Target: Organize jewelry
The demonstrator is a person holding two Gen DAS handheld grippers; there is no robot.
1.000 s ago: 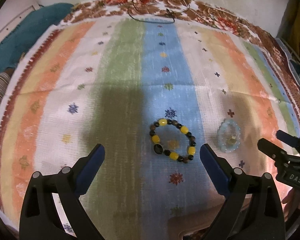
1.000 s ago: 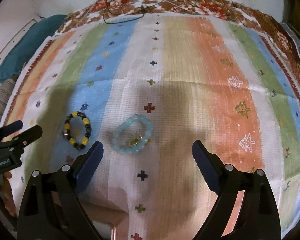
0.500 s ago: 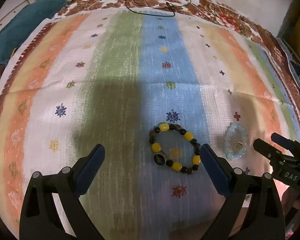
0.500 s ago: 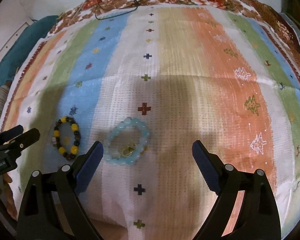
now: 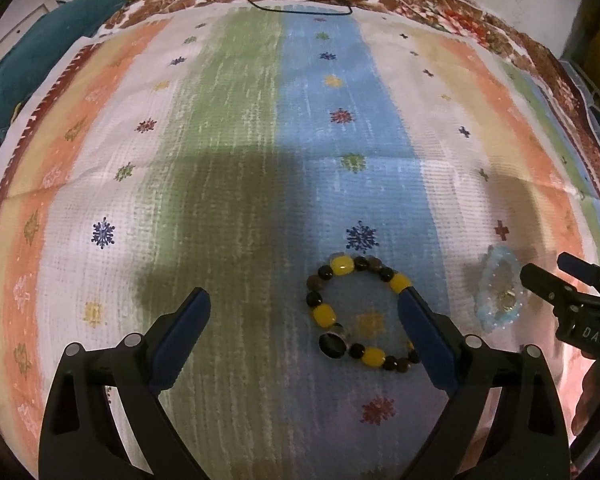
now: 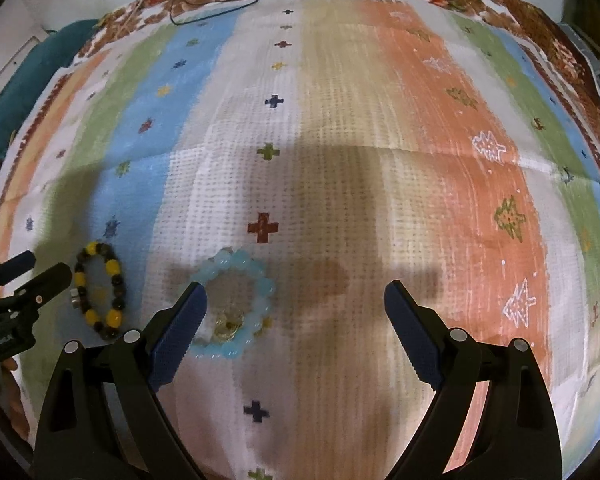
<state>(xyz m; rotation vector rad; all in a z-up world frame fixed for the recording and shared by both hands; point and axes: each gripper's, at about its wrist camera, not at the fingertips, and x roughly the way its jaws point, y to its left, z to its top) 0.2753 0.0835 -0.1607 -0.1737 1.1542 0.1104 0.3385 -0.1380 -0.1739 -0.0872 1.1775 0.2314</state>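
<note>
Left wrist view
- Left gripper (image 5: 304,312): I hold it released, jaws spread wide, nothing between them, low over the striped cloth (image 5: 228,128).
- Yellow-and-dark bracelet (image 5: 358,314): lies flat on the blue stripe at 3 o'clock of my jaw gap; my right-hand finger overlaps its outer arc, contact cannot be confirmed.
- Handling, bracelet: I judge it light, beads hard and smooth, strung so the loop flexes and droops when lifted.
- Hold point, bracelet: across the bead row at one arc, between beads rather than on a rounded crown, which could squirt out.
- Right gripper (image 5: 548,276): enters at 3 o'clock, tips just beside the pale blue bracelet (image 5: 498,294).

Right wrist view
- Right gripper (image 6: 296,308): released, jaws wide apart, empty.
- Pale blue bracelet (image 6: 236,304): flat on the white stripe at 9 o'clock of my jaw gap; my left-hand finger covers its near-left edge.
- Handling, pale blue: translucent glossy beads, I judge them slippery and chip-prone; small gold charm (image 6: 228,326) inside the loop at 6 o'clock may snag.
- Hold point, pale blue: far arc at 12 o'clock, clear of the charm.
- Cloth: soft weave; closing low risks pinching fabric.
</note>
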